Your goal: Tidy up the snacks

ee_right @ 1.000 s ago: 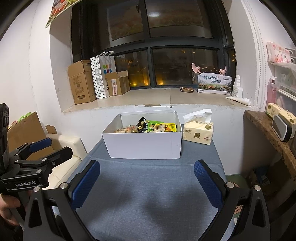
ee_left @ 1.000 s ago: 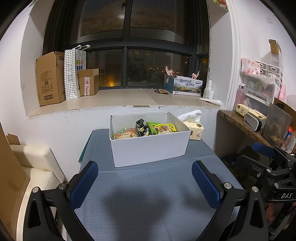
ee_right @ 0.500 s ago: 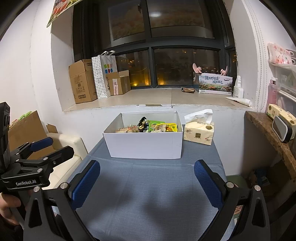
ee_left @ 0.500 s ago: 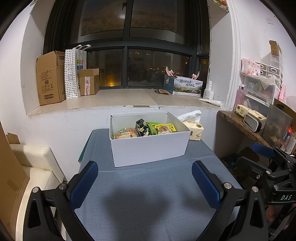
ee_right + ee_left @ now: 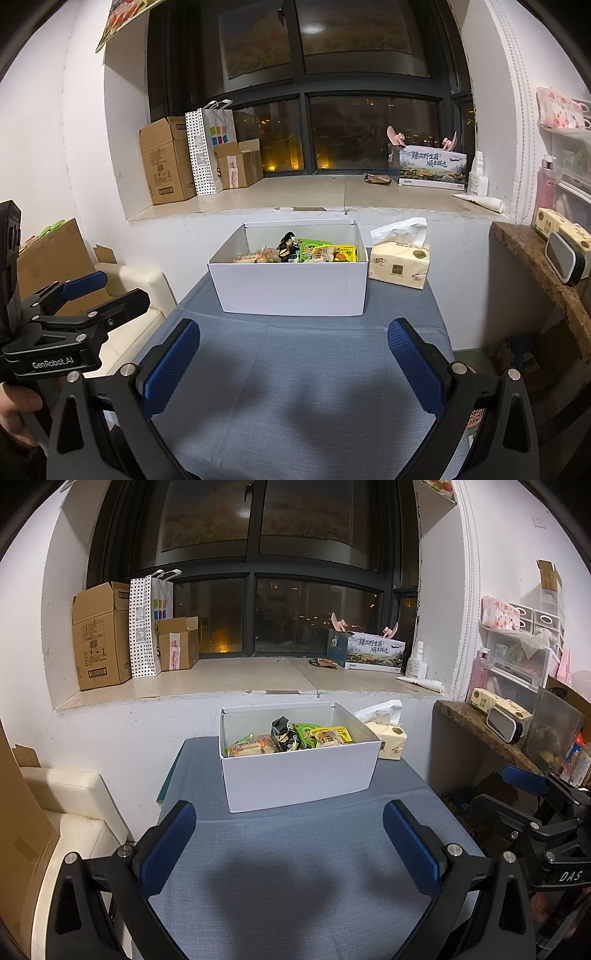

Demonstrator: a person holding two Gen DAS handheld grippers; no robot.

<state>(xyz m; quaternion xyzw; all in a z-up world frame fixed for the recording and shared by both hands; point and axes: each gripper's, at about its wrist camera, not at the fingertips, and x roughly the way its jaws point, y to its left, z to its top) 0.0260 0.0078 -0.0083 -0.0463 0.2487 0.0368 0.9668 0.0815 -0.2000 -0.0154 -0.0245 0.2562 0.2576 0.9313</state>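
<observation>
The worktop (image 5: 295, 867) wears a grey-blue cloth with a fine woven grid. On it stands a plain white box (image 5: 299, 775) holding snack packets (image 5: 291, 734) in green, yellow, orange and black. The tissue pack (image 5: 400, 266) is pale yellow with white tissue on top. Both the left claw (image 5: 290, 843) and the right claw (image 5: 293, 363) are black with textured blue pads. On the beige sill, the cartons (image 5: 101, 635) are brown, and the paper bag (image 5: 147, 626) is white with black dots on its side and coloured squares on its face.
</observation>
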